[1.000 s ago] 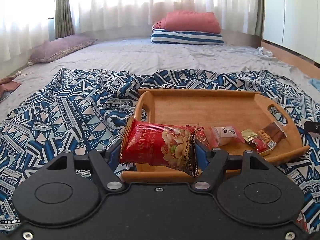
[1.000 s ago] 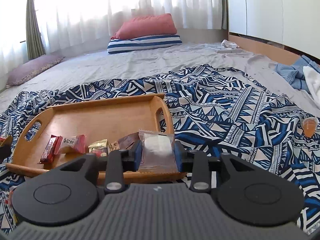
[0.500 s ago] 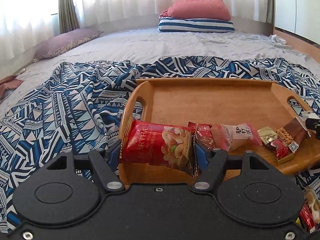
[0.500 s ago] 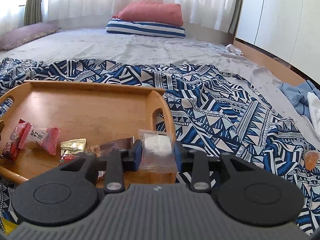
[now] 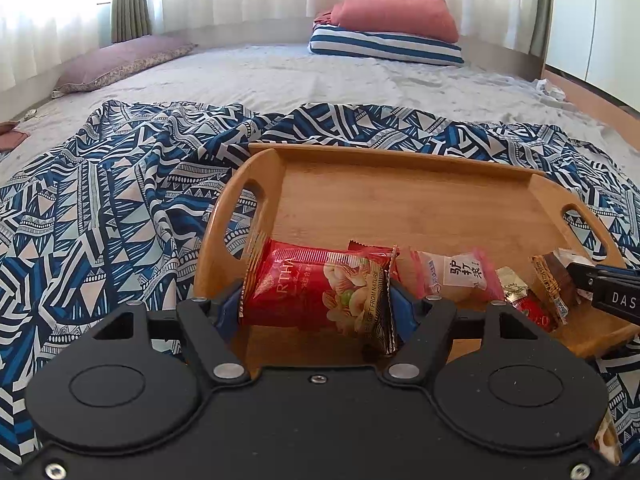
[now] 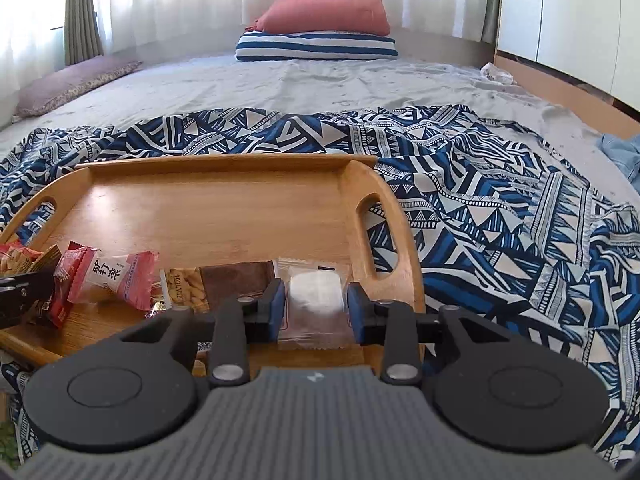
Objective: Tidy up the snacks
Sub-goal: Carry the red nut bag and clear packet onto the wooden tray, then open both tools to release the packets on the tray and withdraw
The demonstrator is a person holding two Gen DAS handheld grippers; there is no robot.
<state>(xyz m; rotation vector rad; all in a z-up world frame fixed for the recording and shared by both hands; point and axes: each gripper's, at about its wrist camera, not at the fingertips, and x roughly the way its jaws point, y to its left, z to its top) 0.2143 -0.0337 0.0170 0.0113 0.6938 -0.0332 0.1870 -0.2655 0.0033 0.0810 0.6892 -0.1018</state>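
Indoors, wooden tray (image 5: 404, 196) on patterned blue blanket (image 5: 120, 208), left gripper (image 5: 316, 304) gripping red packet (image 5: 316, 292), right gripper (image 6: 316, 306) clamping clear packet (image 6: 314, 300)

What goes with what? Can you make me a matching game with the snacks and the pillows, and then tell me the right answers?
Things:
1. red nut packet
2. clear packet with a white sweet
3. pink packet
4. coral pillow

Places:
A. lying on the wooden tray
B. on top of the striped pillow
C. pinched in the left gripper
D. pinched in the right gripper

Pairs: 1-C, 2-D, 3-A, 4-B
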